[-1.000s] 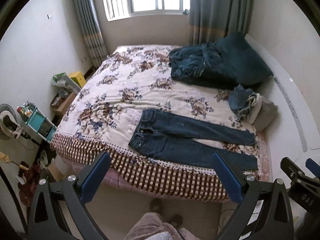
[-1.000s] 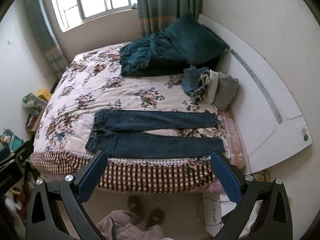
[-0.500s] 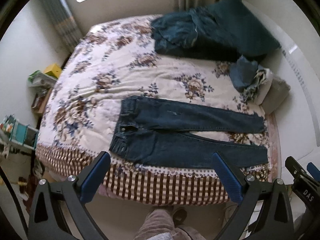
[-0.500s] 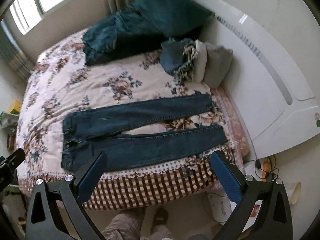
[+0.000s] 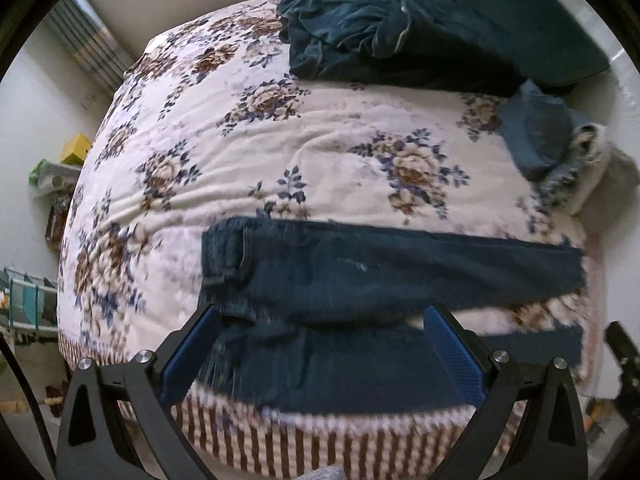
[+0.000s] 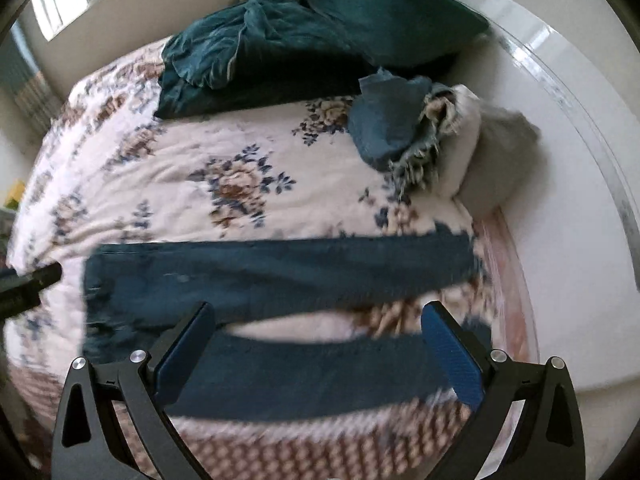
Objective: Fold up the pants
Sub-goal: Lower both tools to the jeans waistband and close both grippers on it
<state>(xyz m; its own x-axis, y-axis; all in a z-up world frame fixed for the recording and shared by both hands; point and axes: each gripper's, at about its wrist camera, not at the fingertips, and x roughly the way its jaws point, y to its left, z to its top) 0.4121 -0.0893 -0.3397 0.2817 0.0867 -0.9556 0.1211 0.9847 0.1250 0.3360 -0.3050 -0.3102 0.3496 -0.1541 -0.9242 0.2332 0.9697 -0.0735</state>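
Closing in since a second ago, left gripper (image 5: 320,354) and right gripper (image 6: 318,350), jaws spread empty, frame the jeans' (image 5: 360,276) near leg; grasping follows.

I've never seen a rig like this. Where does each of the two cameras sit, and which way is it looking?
Left wrist: sits on the left tool, looks down along its open blue fingers at the jeans, waist end; the right tool's tip shows at the right edge.
Right wrist: sits on the right tool, fingers open, looks at the jeans, leg end; the left tool's tip shows at the left edge.
Shared: jeans, floral bed, teal blanket.
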